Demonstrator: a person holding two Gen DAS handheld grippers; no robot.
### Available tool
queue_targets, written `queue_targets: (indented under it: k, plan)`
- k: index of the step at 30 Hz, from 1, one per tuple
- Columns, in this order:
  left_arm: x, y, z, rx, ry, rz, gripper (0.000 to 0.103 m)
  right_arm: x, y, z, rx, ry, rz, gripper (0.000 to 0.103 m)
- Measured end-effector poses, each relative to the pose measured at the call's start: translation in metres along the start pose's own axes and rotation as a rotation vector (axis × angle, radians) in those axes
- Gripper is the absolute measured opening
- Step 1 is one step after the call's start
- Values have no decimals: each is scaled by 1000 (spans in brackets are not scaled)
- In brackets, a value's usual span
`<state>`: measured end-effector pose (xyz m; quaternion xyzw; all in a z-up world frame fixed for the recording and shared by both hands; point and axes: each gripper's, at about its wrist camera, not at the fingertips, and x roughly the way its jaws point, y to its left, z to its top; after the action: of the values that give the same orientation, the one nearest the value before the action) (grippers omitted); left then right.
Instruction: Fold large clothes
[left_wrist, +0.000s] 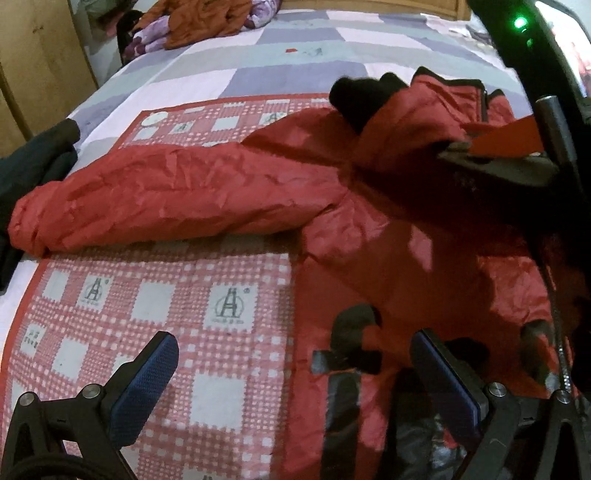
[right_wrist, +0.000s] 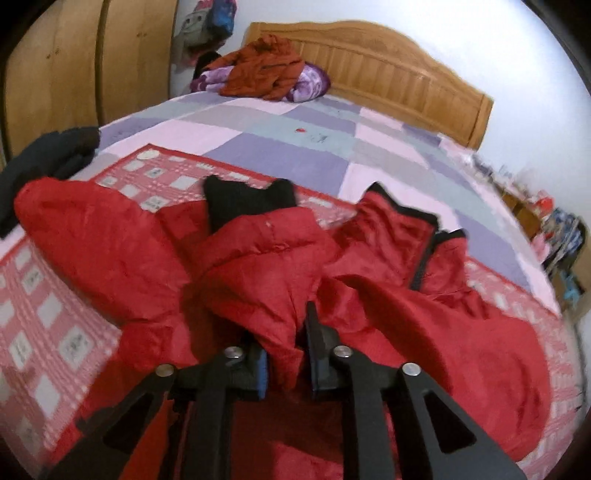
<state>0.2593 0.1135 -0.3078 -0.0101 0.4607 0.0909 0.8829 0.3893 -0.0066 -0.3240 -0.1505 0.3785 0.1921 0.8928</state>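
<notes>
The left gripper (left_wrist: 295, 373) has its jaws spread wide, with nothing between them; its right blue-padded finger stands over the lower edge of the puffy red padded jacket (left_wrist: 229, 192), its left finger over the red-and-white checked cloth (left_wrist: 177, 295). The right gripper (right_wrist: 284, 354) has its jaws only slightly apart, and a fold of the jacket (right_wrist: 258, 266) sits between the pads; whether they press on it I cannot tell. The jacket lies crumpled on the checked cloth, on a bed with a lilac and grey patchwork sheet (right_wrist: 280, 155). At 12 o'clock, a rust-orange garment (right_wrist: 266, 70) rests on purple fabric. Only the right wrist view shows the wooden headboard (right_wrist: 399, 70) and the clutter at 3 o'clock.
</notes>
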Motion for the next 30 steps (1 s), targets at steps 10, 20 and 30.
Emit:
queue_targets:
  k: [10,20,30]
  plan:
    - [3,12,0,-28,-2,-2,103,-29,30,-30,-130,29,182,68]
    - [11,-16,40,-12,-49,-65,103,-98,-54,-52,31,-84,-56,68]
    - [54,-90,112,114,-82,-84,103,-99,-243,-105,341,53,-550,68]
